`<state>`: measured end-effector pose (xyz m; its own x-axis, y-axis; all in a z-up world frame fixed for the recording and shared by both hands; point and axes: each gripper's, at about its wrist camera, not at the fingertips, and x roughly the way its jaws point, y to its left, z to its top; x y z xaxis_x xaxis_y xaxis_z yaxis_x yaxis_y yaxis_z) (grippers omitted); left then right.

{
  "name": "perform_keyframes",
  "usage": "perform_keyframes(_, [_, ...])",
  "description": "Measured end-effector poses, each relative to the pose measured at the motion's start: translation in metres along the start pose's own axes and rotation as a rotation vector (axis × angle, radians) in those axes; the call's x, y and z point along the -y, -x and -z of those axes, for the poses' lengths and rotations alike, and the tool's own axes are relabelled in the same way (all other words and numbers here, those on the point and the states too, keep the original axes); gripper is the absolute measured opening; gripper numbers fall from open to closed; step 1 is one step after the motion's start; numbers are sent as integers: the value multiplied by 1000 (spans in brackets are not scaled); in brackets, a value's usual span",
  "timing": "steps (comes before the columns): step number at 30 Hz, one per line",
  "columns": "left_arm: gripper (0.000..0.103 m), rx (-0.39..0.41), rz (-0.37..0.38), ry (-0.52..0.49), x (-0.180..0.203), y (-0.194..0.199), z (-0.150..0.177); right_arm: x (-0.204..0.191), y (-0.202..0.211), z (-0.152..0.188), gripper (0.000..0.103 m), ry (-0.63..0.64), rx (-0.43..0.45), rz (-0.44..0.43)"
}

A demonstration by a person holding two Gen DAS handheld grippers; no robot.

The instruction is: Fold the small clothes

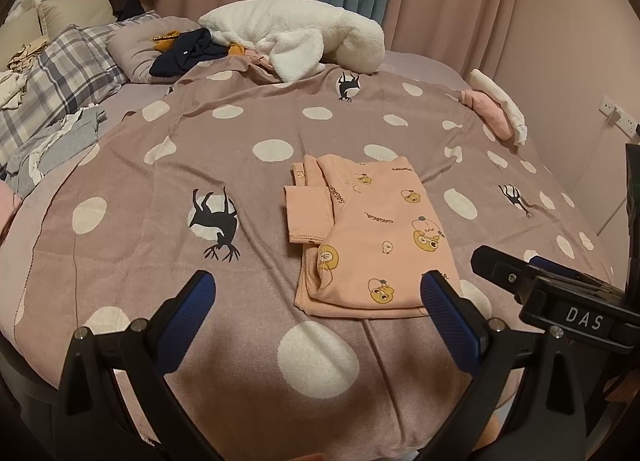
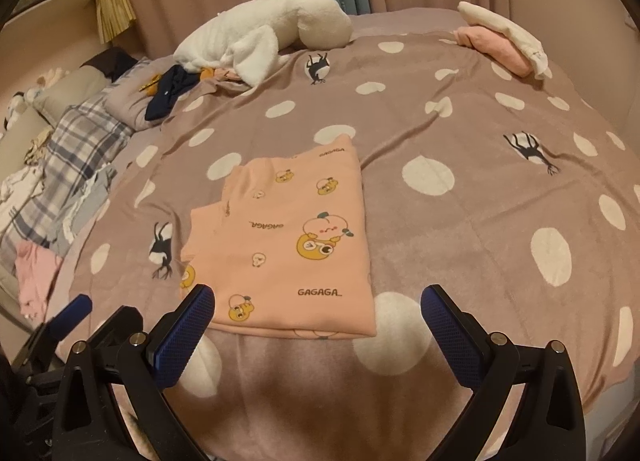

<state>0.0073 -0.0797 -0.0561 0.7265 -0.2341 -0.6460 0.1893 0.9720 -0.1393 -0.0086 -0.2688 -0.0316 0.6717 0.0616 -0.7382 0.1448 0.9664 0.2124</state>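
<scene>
both claws hang spread wide and empty, the left gripper [image 1: 316, 293] and right gripper [image 2: 318, 307] above the near edge of the folded peach cartoon-print shirt [image 2: 296, 237], which lies on the dotted mauve blanket [image 2: 460, 221]. whether either fingertip touches it is unclear.

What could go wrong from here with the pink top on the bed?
1. The folded pink cartoon-print top has a loose sleeve flap; lifting by one edge may undo the fold.
2. The open left tongs and right tongs could pinch the dotted mauve blanket underneath too.
</scene>
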Motion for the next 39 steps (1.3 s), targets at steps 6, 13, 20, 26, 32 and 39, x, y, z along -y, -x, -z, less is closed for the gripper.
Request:
perform_keyframes(6, [103,6,-29,9,-4,0,0,-2,-2,2,102,13,-13,19])
perform_keyframes(13, [103,30,-29,36,-11,6,-1,0,1,3,102,8,-3,22])
perform_keyframes(20, [103,27,-35,21,-7,5,-1,1,0,3,102,6,-9,33])
perform_keyframes(26, [103,26,-36,22,-8,4,-1,1,-1,3,102,3,-12,36])
perform_keyframes(32, [103,13,-49,29,-8,-3,0,6,-4,3,102,-7,-27,29])
perform_keyframes(39, [103,-2,-49,17,-7,-6,0,11,-6,1,102,-21,-32,43])
